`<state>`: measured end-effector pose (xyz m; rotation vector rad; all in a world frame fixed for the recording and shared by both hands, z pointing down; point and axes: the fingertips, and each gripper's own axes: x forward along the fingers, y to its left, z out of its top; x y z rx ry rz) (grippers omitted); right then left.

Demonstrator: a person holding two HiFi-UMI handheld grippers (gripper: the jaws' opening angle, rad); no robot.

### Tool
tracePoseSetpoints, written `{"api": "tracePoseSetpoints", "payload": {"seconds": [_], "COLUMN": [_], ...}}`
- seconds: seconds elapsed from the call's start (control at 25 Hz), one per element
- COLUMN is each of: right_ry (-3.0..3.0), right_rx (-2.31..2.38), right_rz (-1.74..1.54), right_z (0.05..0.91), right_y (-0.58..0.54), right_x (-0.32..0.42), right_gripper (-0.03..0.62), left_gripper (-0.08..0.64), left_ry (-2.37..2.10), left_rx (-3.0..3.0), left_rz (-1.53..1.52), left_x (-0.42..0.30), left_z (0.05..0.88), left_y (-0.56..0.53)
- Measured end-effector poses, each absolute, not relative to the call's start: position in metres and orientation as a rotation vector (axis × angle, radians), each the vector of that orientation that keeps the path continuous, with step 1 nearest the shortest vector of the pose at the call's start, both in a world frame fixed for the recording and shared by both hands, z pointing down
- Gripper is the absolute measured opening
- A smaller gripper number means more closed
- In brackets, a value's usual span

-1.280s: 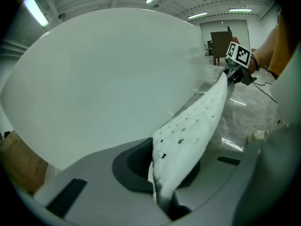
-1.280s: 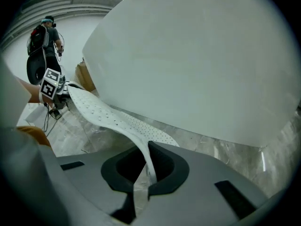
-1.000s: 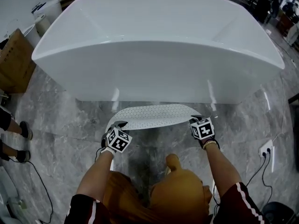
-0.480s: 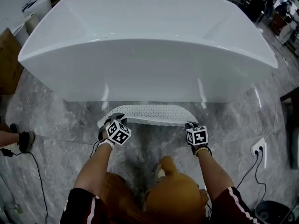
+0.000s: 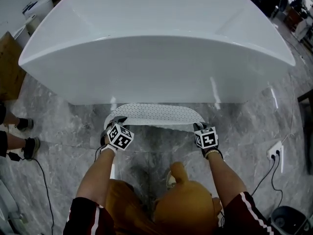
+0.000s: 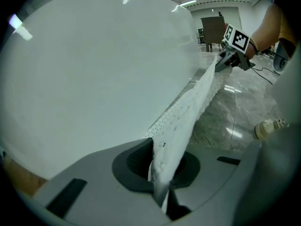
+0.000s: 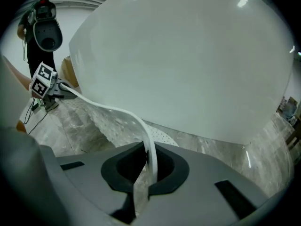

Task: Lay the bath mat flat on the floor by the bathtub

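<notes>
1. The left claw (image 5: 115, 123) was clamped on the near left corner of the bath mat (image 5: 154, 114), and the right claw (image 5: 198, 127) on its near right corner.
2. The mat hung bowed between them, low over the floor (image 5: 63, 126), just beside the base of the bathtub (image 5: 156, 43).
3. Had one claw let go first, the mat would likely have swung and folded on itself.
4. Set down too close, its far edge could have ridden up the tub wall and curled.
5. Without a sideways pull, the bow might have stayed as a hump.
</notes>
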<state>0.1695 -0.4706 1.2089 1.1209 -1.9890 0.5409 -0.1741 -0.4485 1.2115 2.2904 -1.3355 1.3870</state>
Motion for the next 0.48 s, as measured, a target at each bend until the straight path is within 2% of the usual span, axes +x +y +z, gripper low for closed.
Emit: {"api": "tracePoseSetpoints", "payload": {"seconds": [0.28,0.48], "right_ry": [-2.008,-1.99], "right_rx": [1.169,1.178], "right_rz": [0.431,0.481], "right_z": [1.181,1.19], "right_y": [-0.503,-0.487], "right_x": [0.159,0.161], "right_gripper": [0.034,0.034], "left_gripper": [0.025,0.028], "left_ry": [-1.323,-1.326], "left_rx": [2.255,2.22], "left_rz": [1.312,1.256], "left_x": [-0.176,-0.175], "left_z": [1.227,1.234], "left_y": [-0.423,-0.413]}}
